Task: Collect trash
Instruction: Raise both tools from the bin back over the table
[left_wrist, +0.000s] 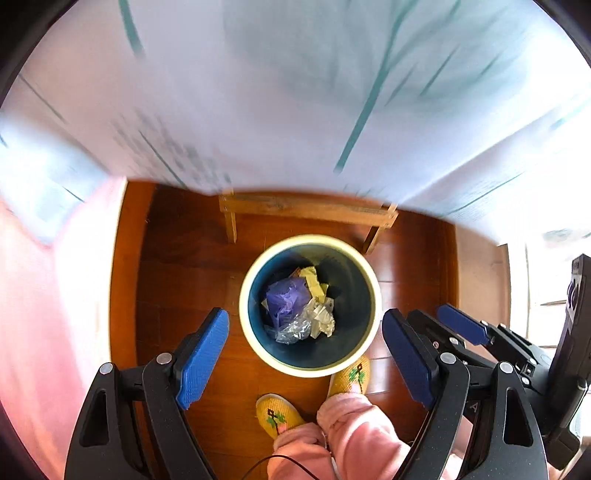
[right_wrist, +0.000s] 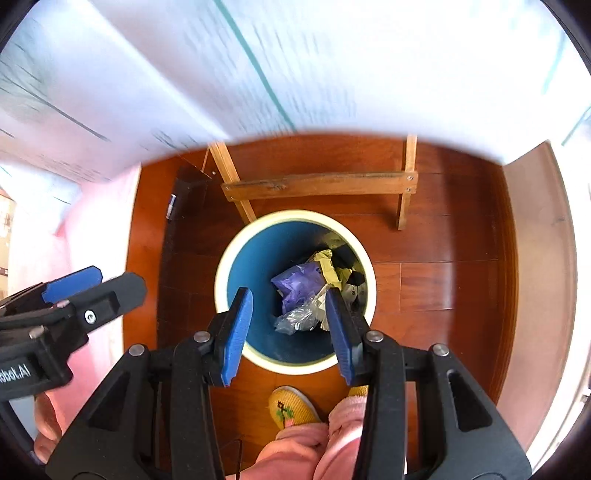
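A round bin (left_wrist: 255, 350) with a cream rim and blue inside stands on the wood floor, seen from above; it also shows in the right wrist view (right_wrist: 236, 273). Inside lie a purple bag (left_wrist: 286, 299), clear plastic (left_wrist: 293, 330), crumpled white paper (left_wrist: 323, 317) and yellow scraps (left_wrist: 314, 282). My left gripper (left_wrist: 306, 354) is open and empty above the bin's near rim. My right gripper (right_wrist: 290, 332) is open and empty above the bin, and also shows at the right of the left wrist view (left_wrist: 461, 325).
A table with a white cloth (left_wrist: 295, 92) overhangs beyond the bin, with its wooden leg frame (left_wrist: 306, 210) behind the bin. The person's yellow slippers (left_wrist: 277, 415) and pink trousers (left_wrist: 343, 435) stand just before the bin. A pink cloth (left_wrist: 55, 314) hangs at left.
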